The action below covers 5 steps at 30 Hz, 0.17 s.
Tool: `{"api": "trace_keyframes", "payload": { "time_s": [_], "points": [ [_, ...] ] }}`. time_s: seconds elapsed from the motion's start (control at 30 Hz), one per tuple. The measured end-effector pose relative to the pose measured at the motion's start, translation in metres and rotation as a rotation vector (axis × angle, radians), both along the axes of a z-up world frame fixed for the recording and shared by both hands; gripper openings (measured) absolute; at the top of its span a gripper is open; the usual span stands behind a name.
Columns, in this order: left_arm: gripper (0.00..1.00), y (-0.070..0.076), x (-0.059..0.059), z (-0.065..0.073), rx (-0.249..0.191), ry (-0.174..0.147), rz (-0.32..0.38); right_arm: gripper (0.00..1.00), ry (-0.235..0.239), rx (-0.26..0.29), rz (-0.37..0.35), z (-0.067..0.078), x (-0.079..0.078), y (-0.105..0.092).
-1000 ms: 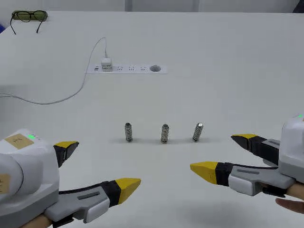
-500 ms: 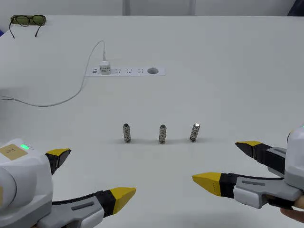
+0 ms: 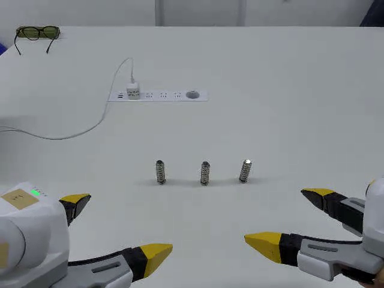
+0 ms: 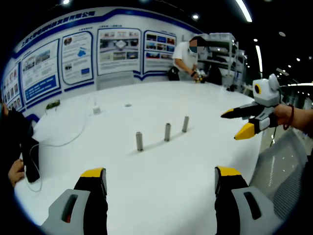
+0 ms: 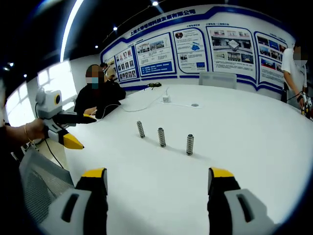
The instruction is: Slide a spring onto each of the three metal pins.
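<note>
As each of the three metal pins point(image 3: 205, 173) appears to carry a spring point(image 5: 190, 145) (coils clearest in the right gripper view), the task is judged complete. The row stands central on the table point(image 3: 288, 90). Left gripper point(image 3: 120, 225) and right gripper point(image 3: 287, 216) hover near its front edge, jaws spread, empty.

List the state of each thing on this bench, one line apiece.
Left pin: upright, spring on.
Middle pin: upright, spring on.
Right pin: upright, spring on.
Left gripper: open, empty.
Right gripper: open, empty.
Power strip: one charger plugged in.
</note>
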<state>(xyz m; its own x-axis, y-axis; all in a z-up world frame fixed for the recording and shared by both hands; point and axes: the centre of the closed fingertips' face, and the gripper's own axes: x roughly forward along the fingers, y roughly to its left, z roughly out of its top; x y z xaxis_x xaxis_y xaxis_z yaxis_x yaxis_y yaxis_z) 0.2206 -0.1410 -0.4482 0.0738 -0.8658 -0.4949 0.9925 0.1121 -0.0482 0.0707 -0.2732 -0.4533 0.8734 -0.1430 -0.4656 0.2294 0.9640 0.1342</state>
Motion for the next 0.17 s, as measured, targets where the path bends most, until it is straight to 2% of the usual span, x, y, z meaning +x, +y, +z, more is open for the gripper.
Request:
{"api": "trace_keyframes", "payload": {
  "time_s": [0.17],
  "points": [
    [0.93,0.0000,0.0000,0.0003,0.002,-0.002,-0.001,0.86,-0.011,-0.002,-0.008,0.0014,0.0004,-0.0003]
  ]
}}
